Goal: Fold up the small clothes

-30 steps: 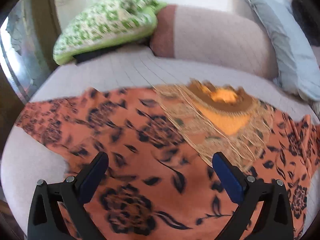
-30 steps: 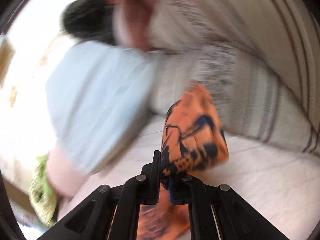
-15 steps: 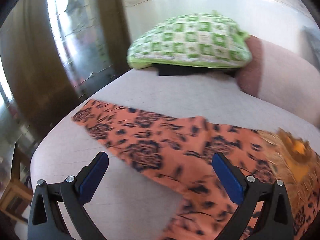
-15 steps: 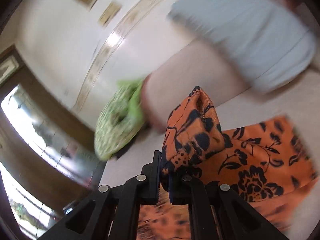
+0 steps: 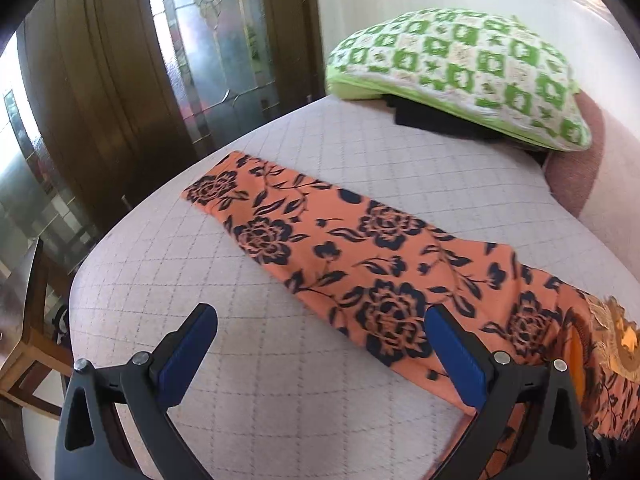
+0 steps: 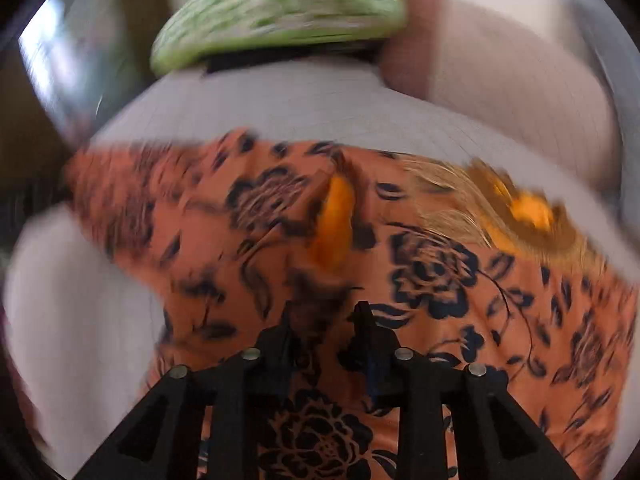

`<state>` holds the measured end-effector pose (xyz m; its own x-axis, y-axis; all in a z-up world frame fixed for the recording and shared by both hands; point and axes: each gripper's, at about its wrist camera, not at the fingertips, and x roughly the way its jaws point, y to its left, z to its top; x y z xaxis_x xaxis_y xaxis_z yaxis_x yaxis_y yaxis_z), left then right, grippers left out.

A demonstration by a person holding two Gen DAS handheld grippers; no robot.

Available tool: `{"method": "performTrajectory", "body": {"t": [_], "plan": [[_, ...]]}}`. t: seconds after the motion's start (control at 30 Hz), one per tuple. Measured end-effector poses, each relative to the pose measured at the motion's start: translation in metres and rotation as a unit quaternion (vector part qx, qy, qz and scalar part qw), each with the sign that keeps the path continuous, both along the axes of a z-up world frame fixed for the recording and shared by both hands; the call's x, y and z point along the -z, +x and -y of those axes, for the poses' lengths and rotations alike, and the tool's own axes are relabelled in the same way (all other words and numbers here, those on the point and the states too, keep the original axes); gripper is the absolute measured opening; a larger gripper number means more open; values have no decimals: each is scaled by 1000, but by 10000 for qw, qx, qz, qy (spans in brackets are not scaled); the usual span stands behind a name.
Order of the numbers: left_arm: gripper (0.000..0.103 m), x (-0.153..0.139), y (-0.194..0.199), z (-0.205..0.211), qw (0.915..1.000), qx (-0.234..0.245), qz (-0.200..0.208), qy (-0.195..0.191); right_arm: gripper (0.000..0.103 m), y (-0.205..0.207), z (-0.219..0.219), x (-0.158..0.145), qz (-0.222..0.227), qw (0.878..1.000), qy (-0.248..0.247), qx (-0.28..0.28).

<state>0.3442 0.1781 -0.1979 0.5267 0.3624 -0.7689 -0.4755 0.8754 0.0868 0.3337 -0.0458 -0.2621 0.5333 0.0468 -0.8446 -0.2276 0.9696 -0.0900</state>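
Note:
An orange garment with a dark floral print (image 5: 360, 264) lies spread on a pale quilted bed (image 5: 280, 400). One sleeve stretches out to the far left (image 5: 224, 188). Its gold embroidered neckline (image 5: 612, 332) shows at the right edge. My left gripper (image 5: 320, 340) is open and empty, low over the bed just in front of the sleeve. In the blurred right wrist view the garment (image 6: 432, 280) fills the middle, with the neckline (image 6: 520, 212) at the right. My right gripper (image 6: 326, 312) stands slightly parted over the cloth, holding nothing that I can see.
A green and white patterned pillow (image 5: 472, 64) lies at the head of the bed; it also shows in the right wrist view (image 6: 280, 4). A pink bolster (image 6: 500, 92) sits beside it. A dark wooden door with glass panes (image 5: 160, 60) stands beyond the left edge. A wooden chair (image 5: 28, 360) stands low left.
My right gripper has let go of the bunched cloth it held and its fingers have parted; the fold now lies on the garment. My left gripper swung left along the sleeve.

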Motion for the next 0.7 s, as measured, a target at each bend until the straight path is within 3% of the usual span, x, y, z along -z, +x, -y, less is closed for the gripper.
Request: {"method": "performTrajectory", "body": {"t": [0.1,0.2,0.33,0.43,0.57,0.63,0.7], "plan": [[103,4,2,-24,9992,-317,-238,-72,31,-22,0,-15,403,9970,31,-653],[103,3,-5,-54,9963,-723,-252,-383,31,-34,26,-31,651,9927,471,-902],[103,5,-15,-86,9906,-1197,-250,-618,31,-28,73,-39,780,9857,1486,-155],[103,12,-18,-103,9851,-1404,-316,-938,31,3,69,-36,553,9767,2062,223],[103,23,-14,-122,9792,-1531,-400,-1268,31,24,28,-16,79,9858,1680,-44],[103,28,-14,-134,9751,-1595,-380,-1492,32,42,7,20,-827,9870,1375,-49],[103,34,-16,-148,9700,-1652,-353,-1747,32,39,-3,18,-540,9922,1124,-89]]}}
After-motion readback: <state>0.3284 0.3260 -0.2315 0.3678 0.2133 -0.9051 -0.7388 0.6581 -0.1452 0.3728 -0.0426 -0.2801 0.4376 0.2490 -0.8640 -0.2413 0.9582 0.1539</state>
